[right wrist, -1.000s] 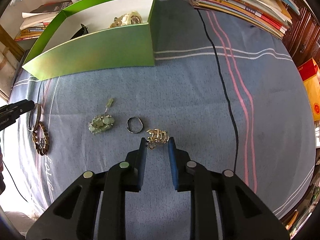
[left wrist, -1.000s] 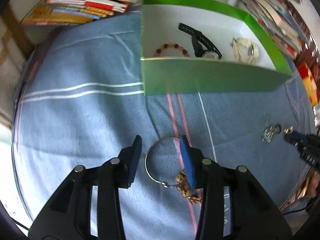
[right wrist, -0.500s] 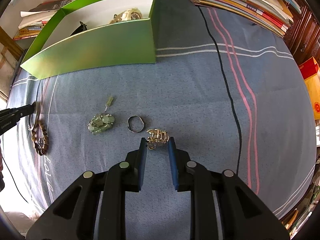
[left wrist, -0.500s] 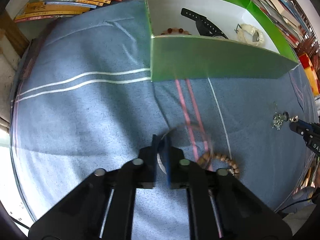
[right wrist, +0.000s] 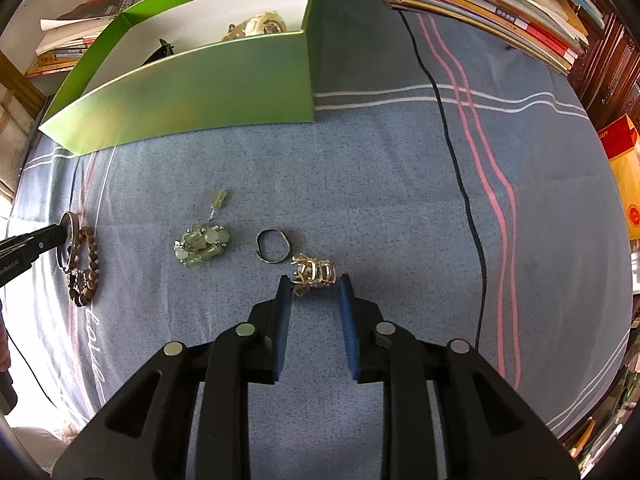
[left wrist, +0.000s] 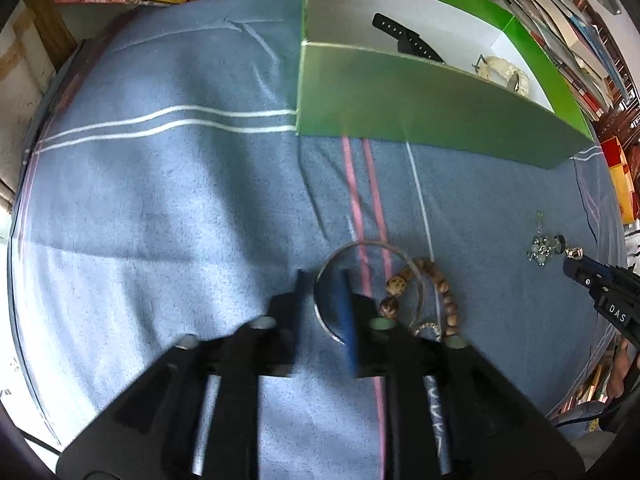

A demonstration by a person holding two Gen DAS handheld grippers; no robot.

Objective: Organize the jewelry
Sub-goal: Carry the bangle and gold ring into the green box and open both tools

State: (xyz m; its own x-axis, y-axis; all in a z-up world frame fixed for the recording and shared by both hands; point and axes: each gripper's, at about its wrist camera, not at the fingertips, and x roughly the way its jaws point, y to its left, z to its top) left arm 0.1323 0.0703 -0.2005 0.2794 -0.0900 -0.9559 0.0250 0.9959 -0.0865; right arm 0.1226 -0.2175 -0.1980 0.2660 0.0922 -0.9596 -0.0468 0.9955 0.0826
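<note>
**Left gripper straddles the bangle's rim; right gripper parted around the gold ring**

In the left wrist view, the left gripper [left wrist: 322, 312] sits low on the blue striped cloth [left wrist: 160, 208] with a narrow gap between its fingers. The silver bangle [left wrist: 368, 280] lies at the centre-bottom of that view, and its near rim runs through the gap, the right blue pad inside the hoop and the left pad outside it. The picture is blurred, so whether the pads actually clamp the rim cannot be told. The wooden bead bracelet [left wrist: 436, 292] lies against the bangle at its 3 o'clock side, partly overlapping it.

The green box [left wrist: 420, 108] stands at 12 to 2 o'clock from the left gripper, well apart. Inside it show a black watch strap [left wrist: 404, 40] and a cream bracelet [left wrist: 504, 74].

In the right wrist view, the right gripper [right wrist: 312, 292] is parted, its two blue pads standing either side of the gold cage ring [right wrist: 312, 274], near it; whether they touch it is unclear. Just beside the ring at 10 o'clock lies a thin dark ring [right wrist: 273, 246]. Further toward 9 o'clock rests the green stone cluster [right wrist: 202, 244]. At the far 9 o'clock edge, the left gripper's tip meets the bangle and beads.

Stacked books [right wrist: 500, 4] line the far edge of the cloth at 1 o'clock.
</note>
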